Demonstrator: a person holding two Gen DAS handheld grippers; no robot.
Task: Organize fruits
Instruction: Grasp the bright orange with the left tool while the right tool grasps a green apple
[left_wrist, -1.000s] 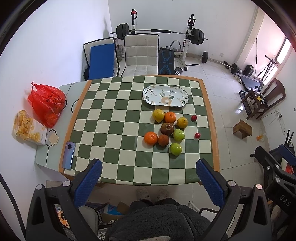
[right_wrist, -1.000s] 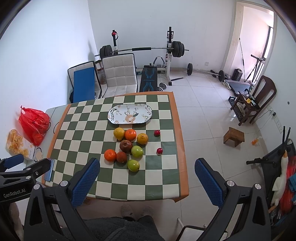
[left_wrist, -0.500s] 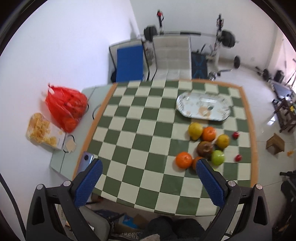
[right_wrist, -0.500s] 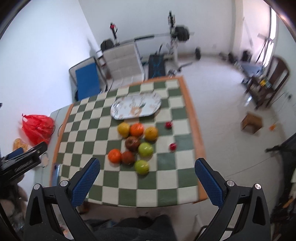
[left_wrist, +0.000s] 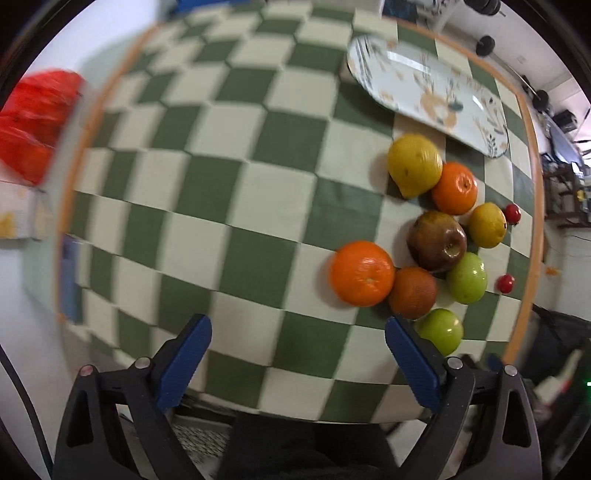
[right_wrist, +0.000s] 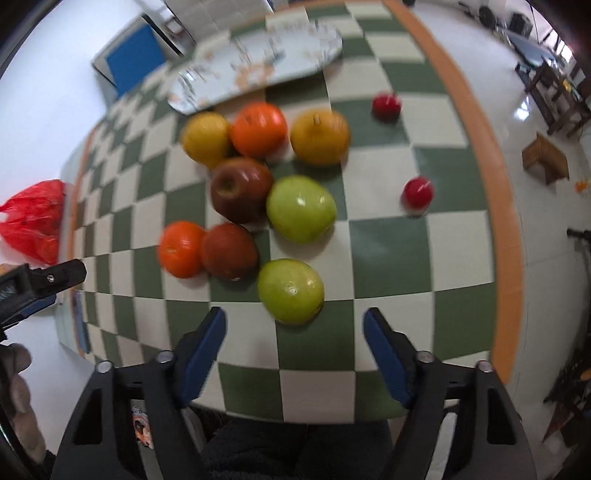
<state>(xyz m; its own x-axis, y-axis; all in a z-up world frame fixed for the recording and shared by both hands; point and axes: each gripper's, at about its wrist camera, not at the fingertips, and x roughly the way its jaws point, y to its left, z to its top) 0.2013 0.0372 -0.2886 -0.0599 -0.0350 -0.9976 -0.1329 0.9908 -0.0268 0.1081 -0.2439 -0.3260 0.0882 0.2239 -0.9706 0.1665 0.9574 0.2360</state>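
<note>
**Now over the fruit, nothing gripped**

Here I see my right gripper (right_wrist: 293, 325) pointing down at the checkered table (right_wrist: 388, 240), its jaws closing with nothing between them; the nearest green apple (right_wrist: 290, 290) sits just ahead of its fingertips. My left gripper (left_wrist: 297, 332) is spread wide but narrowing, empty, over bare squares. The fruits cluster together, an orange (left_wrist: 362, 273) nearest the left gripper, below the patterned plate (left_wrist: 428, 96).
</note>
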